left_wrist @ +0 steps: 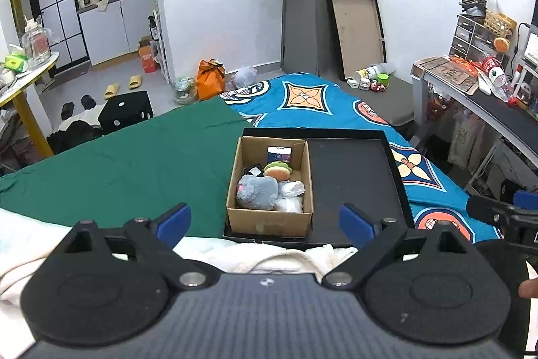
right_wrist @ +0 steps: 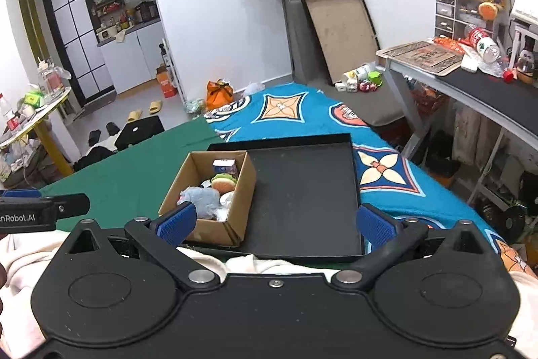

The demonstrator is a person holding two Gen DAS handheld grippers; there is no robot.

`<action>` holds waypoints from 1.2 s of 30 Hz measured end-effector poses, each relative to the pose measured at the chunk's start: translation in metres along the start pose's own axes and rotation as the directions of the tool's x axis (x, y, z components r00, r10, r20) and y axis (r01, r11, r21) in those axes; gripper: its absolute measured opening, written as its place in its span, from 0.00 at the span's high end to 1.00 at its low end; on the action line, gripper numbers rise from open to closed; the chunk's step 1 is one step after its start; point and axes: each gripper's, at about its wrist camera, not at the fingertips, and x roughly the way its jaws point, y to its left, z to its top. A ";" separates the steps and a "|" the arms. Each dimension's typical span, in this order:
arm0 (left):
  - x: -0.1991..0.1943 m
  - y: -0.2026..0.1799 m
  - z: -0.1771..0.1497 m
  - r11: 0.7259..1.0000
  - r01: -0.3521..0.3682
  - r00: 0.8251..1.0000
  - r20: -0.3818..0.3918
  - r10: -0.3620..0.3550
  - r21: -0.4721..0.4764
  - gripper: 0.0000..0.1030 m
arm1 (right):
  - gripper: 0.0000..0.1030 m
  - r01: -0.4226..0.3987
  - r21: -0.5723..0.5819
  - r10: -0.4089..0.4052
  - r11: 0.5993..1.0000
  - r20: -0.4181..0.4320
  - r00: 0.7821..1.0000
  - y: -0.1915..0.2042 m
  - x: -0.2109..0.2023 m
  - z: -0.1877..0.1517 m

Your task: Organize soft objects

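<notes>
Left gripper (left_wrist: 265,221) and right gripper (right_wrist: 274,222): jaws spread wide, nothing between them. Cardboard box (left_wrist: 235,190) fills the left half of a black tray (left_wrist: 353,177) on the bed. Inside: grey plush (left_wrist: 257,190), burger plush (left_wrist: 277,170), small carton (left_wrist: 279,153); white bundles (left_wrist: 289,197) at the box's right wall hard to identify. Bedding: green sheet (left_wrist: 134,157), blue patterned cover (left_wrist: 302,96). White fabric (left_wrist: 285,254) at the tray's near edge, partly hidden. Cluttered desk (right_wrist: 470,79) on the right.

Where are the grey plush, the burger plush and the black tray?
grey plush (left_wrist: 257,194): left wrist view, middle of its body.
burger plush (left_wrist: 277,171): left wrist view, on its bun.
black tray (left_wrist: 353,177): left wrist view, bare floor right of the cardboard box (left_wrist: 269,219).
</notes>
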 end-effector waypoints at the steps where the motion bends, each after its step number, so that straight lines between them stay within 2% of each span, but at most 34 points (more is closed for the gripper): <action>1: -0.001 -0.001 0.000 1.000 0.002 1.000 0.002 -0.002 0.004 0.08 | 0.00 0.003 0.002 -0.003 1.000 0.006 1.000 0.000 -0.002 0.001; 15: -0.002 -0.005 -0.001 1.000 0.010 1.000 -0.002 -0.010 0.008 0.08 | 0.00 -0.012 0.024 0.012 1.000 0.011 1.000 -0.011 -0.007 -0.004; 36: 0.005 -0.010 -0.003 1.000 0.000 1.000 -0.020 0.001 0.014 0.08 | 0.00 0.015 0.026 -0.015 1.000 0.000 1.000 -0.016 -0.006 -0.008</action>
